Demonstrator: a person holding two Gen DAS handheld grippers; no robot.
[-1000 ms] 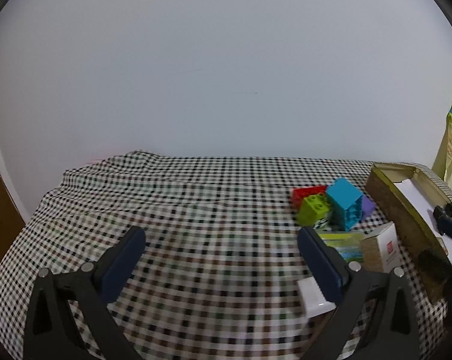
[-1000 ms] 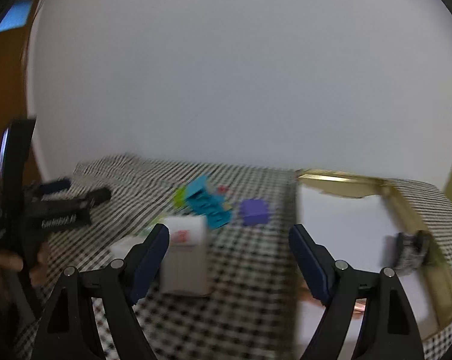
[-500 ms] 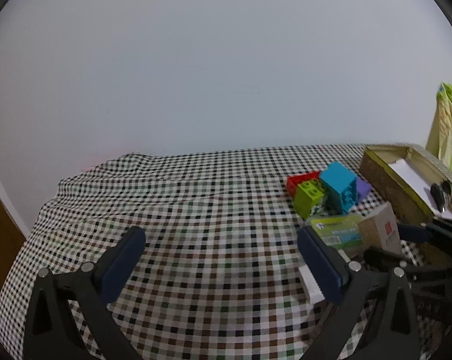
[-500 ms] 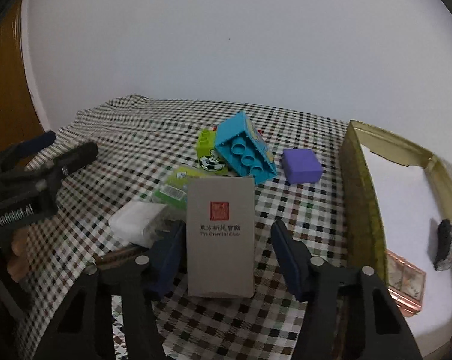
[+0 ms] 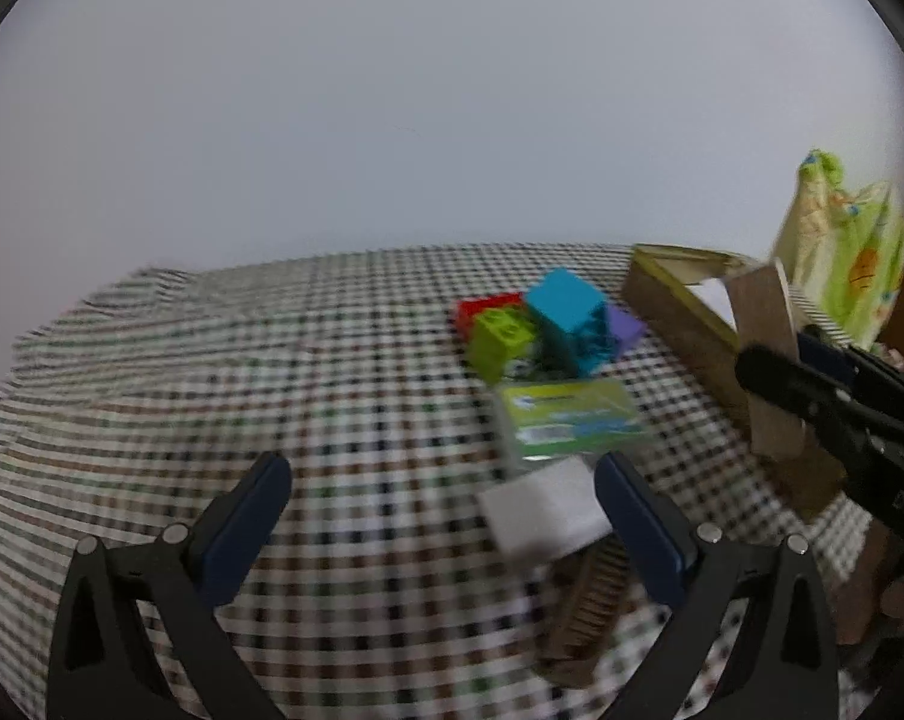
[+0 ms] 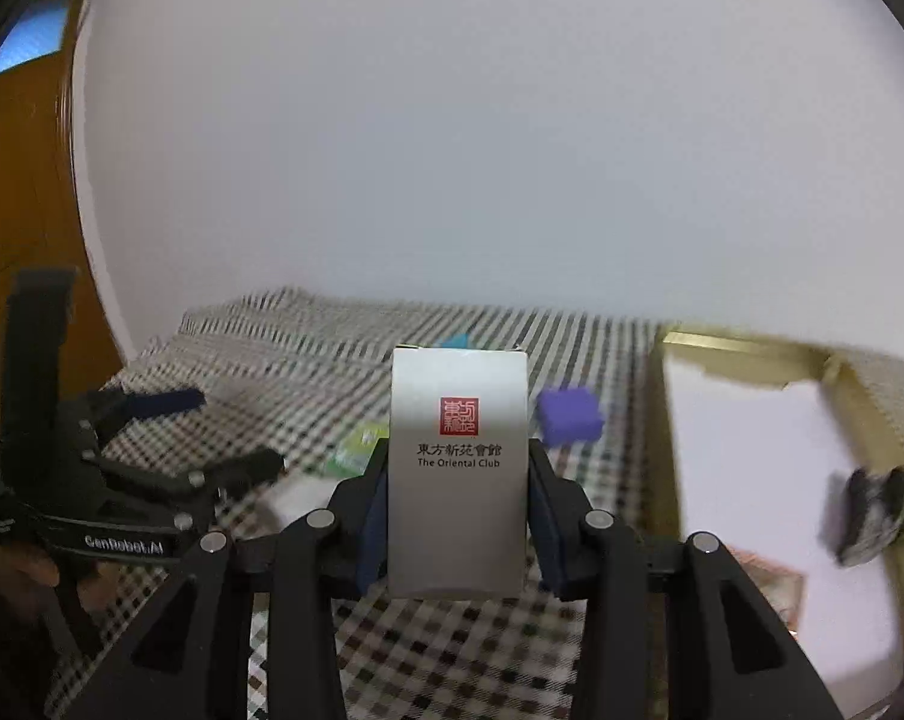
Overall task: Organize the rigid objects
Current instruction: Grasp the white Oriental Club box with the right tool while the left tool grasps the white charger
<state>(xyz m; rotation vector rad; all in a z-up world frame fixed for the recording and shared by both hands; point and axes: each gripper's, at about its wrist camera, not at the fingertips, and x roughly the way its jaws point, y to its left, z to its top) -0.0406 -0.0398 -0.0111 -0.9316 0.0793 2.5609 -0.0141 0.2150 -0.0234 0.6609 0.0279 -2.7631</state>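
A tall grey carton (image 6: pixel 458 480) with a red seal stands upright between the pads of my right gripper (image 6: pixel 458 461). The jaws are closing and both pads press on its sides. In the left wrist view the same carton (image 5: pixel 767 354) hangs clear of the cloth beside the gold tray (image 5: pixel 674 312). My left gripper (image 5: pixel 440 468) is open over the checked cloth, nothing between its fingers. A white block (image 5: pixel 542 510) lies just inside its right finger. Beyond sit a green pack (image 5: pixel 572 420) and teal (image 5: pixel 572 312), green (image 5: pixel 500 336), red (image 5: pixel 485 306) and purple (image 5: pixel 623 324) bricks.
The gold tray (image 6: pixel 746 348) at the right holds a black object (image 6: pixel 866 516) and a pinkish card (image 6: pixel 770 588). A wooden brush (image 5: pixel 590 606) lies near the white block. A printed bag (image 5: pixel 842 252) hangs at the far right. A hand grips the left gripper (image 6: pixel 218 429).
My right gripper closed from wide open onto the grey carton and raised it off the cloth. The left gripper tipped downward and swung toward the pile; its jaws stayed open.
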